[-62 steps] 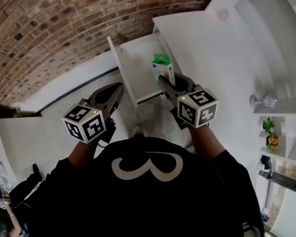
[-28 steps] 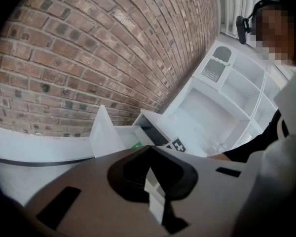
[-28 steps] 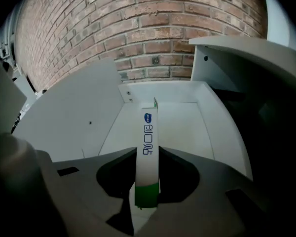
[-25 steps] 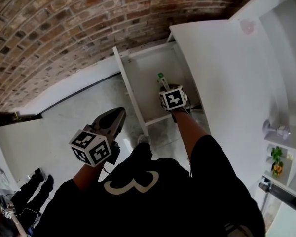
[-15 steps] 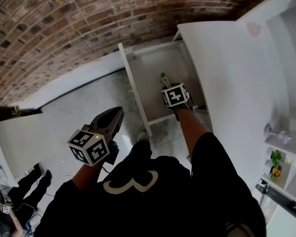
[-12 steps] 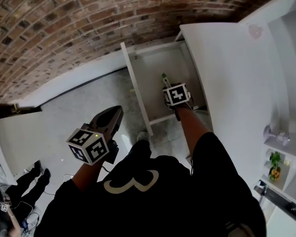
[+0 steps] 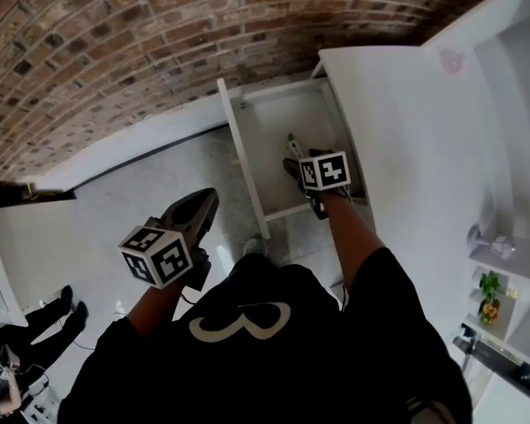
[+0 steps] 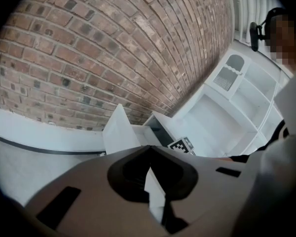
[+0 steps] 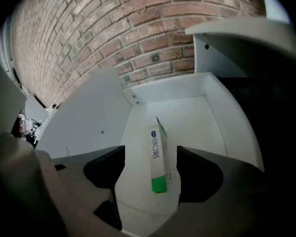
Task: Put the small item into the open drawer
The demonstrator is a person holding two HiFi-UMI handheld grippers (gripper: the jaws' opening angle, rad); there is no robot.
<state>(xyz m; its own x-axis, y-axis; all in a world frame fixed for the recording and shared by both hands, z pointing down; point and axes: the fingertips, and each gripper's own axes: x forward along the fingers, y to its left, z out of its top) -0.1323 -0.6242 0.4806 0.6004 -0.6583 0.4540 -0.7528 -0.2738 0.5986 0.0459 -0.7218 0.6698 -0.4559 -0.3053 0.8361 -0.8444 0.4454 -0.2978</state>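
Observation:
The small item is a slim white box with a green end (image 9: 159, 154). It lies on the floor of the open white drawer (image 9: 187, 117), between the jaws of my right gripper (image 9: 150, 152), which are opening and stand clear of its sides. From the head view, the right gripper (image 7: 293, 164) reaches down into the drawer (image 7: 240, 153), and the green tip of the box (image 7: 291, 139) shows just beyond it. My left gripper (image 7: 205, 201) hangs over the floor left of the drawer, shut and empty. In the left gripper view its jaws (image 8: 149, 148) meet at the tip.
A brick wall (image 7: 159, 34) runs behind the drawer. The white cabinet top (image 7: 397, 122) stretches to the right, with shelves holding small objects (image 7: 488, 285) beyond. My shoe (image 7: 253, 247) stands on the grey floor below the drawer front. People (image 7: 35, 321) stand at the far left.
The right gripper carried the box down into the drawer, then its jaws spread and let it go. The left gripper has hardly moved.

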